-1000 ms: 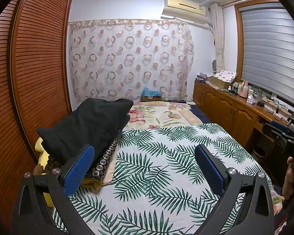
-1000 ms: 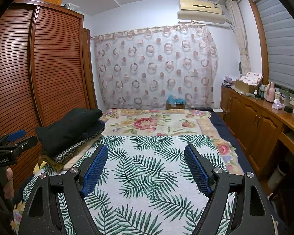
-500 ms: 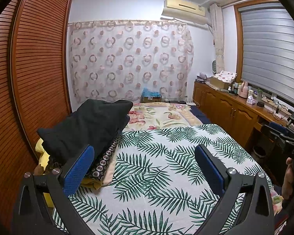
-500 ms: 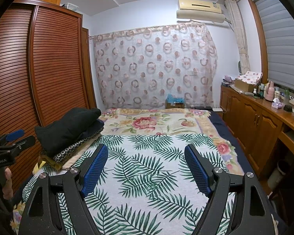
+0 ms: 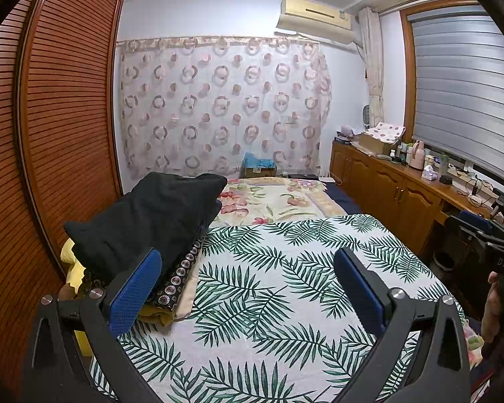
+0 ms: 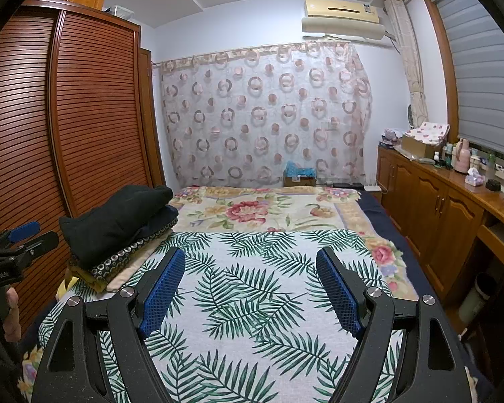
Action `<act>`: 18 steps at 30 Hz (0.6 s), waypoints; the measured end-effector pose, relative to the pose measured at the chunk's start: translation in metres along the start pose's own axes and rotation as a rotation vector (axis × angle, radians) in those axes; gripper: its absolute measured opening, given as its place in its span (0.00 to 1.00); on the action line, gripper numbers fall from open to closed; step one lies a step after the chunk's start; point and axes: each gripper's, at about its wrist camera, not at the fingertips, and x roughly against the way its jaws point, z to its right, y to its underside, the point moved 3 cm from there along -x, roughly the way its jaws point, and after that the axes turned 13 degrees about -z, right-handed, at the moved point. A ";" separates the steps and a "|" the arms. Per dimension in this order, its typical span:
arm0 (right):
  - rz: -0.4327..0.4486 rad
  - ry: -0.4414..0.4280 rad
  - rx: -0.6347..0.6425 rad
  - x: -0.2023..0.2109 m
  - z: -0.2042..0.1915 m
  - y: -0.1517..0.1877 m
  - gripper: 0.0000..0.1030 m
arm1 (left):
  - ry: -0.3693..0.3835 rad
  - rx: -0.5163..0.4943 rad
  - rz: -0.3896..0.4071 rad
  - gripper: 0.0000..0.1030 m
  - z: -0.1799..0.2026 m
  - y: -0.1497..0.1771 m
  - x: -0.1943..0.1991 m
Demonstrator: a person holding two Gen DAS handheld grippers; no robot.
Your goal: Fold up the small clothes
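Observation:
A stack of folded clothes [image 5: 144, 221] lies at the left edge of the bed, black garment on top, a dark patterned one and a yellow one beneath; it also shows in the right wrist view [image 6: 117, 221]. My left gripper [image 5: 248, 268] is open and empty above the palm-leaf sheet [image 5: 279, 288], with its left finger in front of the stack. My right gripper [image 6: 250, 268] is open and empty above the same sheet [image 6: 252, 295], to the right of the stack. Each gripper shows at the edge of the other's view: the right one [image 5: 487, 238], the left one [image 6: 16, 241].
A floral blanket [image 6: 268, 208] covers the far half of the bed. A slatted wooden wardrobe [image 5: 50, 134] stands along the left. Wooden cabinets [image 6: 436, 208] with bottles and boxes on top run along the right. A patterned curtain [image 5: 218, 107] hangs at the back.

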 end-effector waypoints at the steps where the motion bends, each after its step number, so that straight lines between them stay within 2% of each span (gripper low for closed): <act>1: 0.000 0.001 -0.001 0.000 0.001 -0.001 0.80 | 0.000 0.000 0.000 0.99 0.000 0.000 0.001; 18: 0.003 0.003 0.000 0.001 0.003 -0.001 0.80 | 0.000 -0.001 0.003 0.99 0.001 0.000 0.001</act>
